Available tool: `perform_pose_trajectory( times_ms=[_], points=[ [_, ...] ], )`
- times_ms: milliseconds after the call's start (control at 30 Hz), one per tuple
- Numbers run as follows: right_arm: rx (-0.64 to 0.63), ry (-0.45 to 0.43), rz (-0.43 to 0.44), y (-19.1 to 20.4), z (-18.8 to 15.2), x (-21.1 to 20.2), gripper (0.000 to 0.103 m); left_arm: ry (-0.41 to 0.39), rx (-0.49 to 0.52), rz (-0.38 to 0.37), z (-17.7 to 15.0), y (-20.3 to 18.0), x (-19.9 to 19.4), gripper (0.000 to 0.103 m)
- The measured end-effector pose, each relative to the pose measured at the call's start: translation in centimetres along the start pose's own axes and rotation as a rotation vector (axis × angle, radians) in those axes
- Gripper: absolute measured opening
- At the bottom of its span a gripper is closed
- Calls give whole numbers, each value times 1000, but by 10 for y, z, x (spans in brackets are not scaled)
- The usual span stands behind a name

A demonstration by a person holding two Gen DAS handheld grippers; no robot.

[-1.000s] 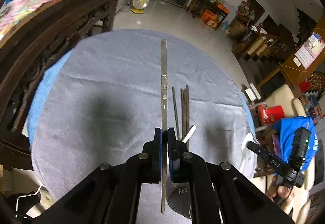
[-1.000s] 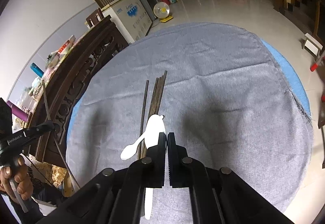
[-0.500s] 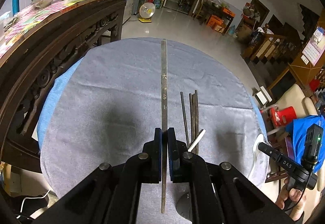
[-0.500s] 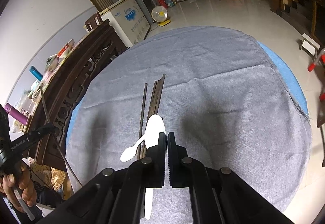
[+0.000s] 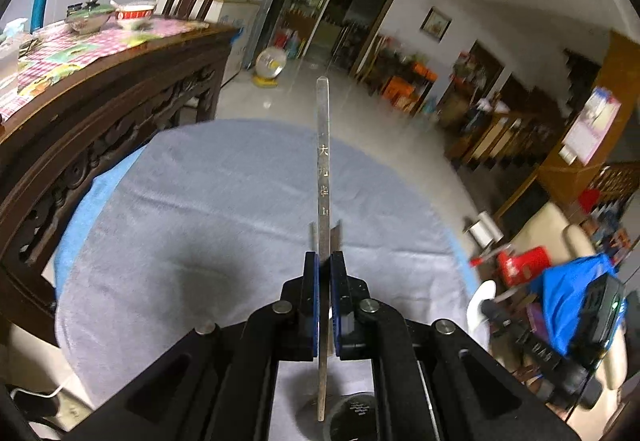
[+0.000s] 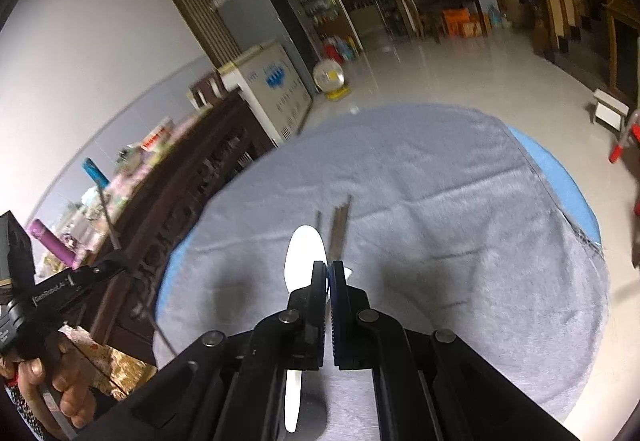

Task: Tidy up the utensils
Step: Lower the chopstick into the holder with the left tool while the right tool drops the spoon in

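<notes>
My left gripper [image 5: 324,261] is shut on a long metal chopstick [image 5: 322,169] with engraved characters, which points straight ahead above the grey cloth [image 5: 192,209]. Several dark chopsticks [image 5: 337,231] lie on the cloth behind it, mostly hidden. My right gripper [image 6: 328,269] is shut on a white spoon [image 6: 304,253], bowl forward and handle trailing under the fingers. The loose chopsticks [image 6: 340,221] lie just beyond it. Far left in the right wrist view, a hand holds the left gripper [image 6: 114,265] with its chopstick [image 6: 106,213].
A dark round container [image 5: 352,417] sits under my left gripper at the near table edge. A carved dark wooden sideboard [image 5: 104,109] with dishes runs close along the left of the round table. Blue underlay [image 6: 560,177] shows at the cloth's rim. Tiled floor lies beyond.
Both grippers have risen and tipped upward with the chopstick and the spoon still held. The table sits lower in both views, and the loose chopsticks are now partly hidden behind the fingers.
</notes>
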State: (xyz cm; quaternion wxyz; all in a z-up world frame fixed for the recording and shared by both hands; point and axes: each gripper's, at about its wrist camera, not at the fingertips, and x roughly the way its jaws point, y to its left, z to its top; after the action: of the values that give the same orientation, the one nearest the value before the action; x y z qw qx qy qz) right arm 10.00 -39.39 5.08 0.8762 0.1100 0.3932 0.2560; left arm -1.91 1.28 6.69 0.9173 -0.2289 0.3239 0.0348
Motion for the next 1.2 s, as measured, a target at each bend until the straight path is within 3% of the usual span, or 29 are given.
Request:
perform_pose_trajectory(
  times_ms=[167, 333, 867, 1200],
  points=[
    [-48, -72, 16, 28, -9, -9, 3, -80, 16, -42, -10, -17, -10, 5],
    [-93, -66, -2, 42, -30, 6, 3, -113, 37, -54, -27, -21, -3, 5],
    [-220, -49, -49, 51, -91, 24, 3, -57, 102, -37, -91, -16, 18, 5],
    [-245, -65, -54, 52, -107, 15, 3, -9, 117, -43, -114, -12, 20, 5]
  ],
)
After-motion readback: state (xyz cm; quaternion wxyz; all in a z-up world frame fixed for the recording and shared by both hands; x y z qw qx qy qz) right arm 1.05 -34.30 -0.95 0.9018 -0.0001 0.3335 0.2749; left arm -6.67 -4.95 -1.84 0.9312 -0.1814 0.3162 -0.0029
